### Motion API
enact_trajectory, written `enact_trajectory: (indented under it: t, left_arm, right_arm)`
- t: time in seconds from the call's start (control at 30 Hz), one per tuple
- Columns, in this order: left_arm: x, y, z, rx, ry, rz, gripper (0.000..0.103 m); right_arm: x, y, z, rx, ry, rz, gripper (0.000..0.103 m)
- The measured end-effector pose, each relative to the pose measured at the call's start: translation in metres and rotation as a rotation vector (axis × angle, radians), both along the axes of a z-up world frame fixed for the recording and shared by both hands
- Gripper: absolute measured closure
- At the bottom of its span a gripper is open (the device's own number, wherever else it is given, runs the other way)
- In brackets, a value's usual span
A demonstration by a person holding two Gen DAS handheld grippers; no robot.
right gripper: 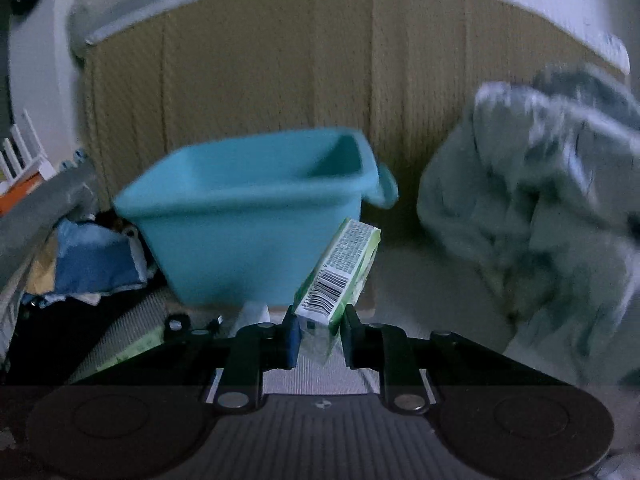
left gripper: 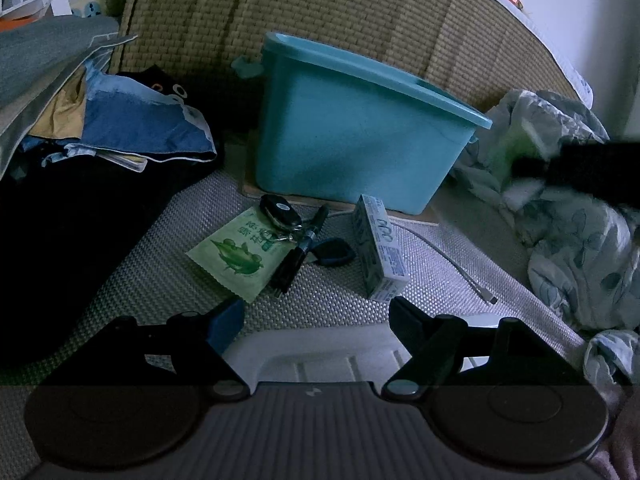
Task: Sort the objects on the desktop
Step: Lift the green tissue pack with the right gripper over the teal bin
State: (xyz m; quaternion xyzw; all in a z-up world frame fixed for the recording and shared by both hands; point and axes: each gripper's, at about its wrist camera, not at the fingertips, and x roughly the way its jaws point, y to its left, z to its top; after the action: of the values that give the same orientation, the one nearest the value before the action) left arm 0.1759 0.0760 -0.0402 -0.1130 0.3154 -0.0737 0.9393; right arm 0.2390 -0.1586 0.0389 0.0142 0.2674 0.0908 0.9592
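1. Far left, left wrist view: heap of folded clothes [left gripper: 120,120] on the woven mat [left gripper: 340,300].
2. Left gripper [left gripper: 316,316]: jaws wide apart, nothing between them, low over the mat.
3. Ahead of it: green sachet [left gripper: 236,254] flat on the mat; car key fob [left gripper: 280,210] lying on its upper corner; dark keys [left gripper: 320,248] just beside.
4. Right of the keys: small white carton [left gripper: 380,248], standing tilted; white cable [left gripper: 452,260] runs past it.
5. Behind the pile: teal bin [left gripper: 360,128], upright, open top.
6. Right gripper [right gripper: 318,334]: jaws narrow, clamped on a green box [right gripper: 340,276], barcode up, held clear in front of the bin.
7. Far right: crumpled patterned bedding [right gripper: 540,208].
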Motion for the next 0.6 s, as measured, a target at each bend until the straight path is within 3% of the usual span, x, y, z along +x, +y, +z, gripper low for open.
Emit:
enact_trajectory:
  t: [0.33, 0.6]
  left_arm:
    - [-0.002, -0.007, 0.0, 0.04, -0.007, -0.025, 0.02]
    - [-0.001, -0.005, 0.0, 0.035, -0.007, -0.009, 0.02]
  right_arm:
    - [0.033, 0.02, 0.062, -0.009, -0.151, 0.066, 0.08]
    - [0.078, 0.036, 0.086, -0.017, -0.193, 0.107, 0.08]
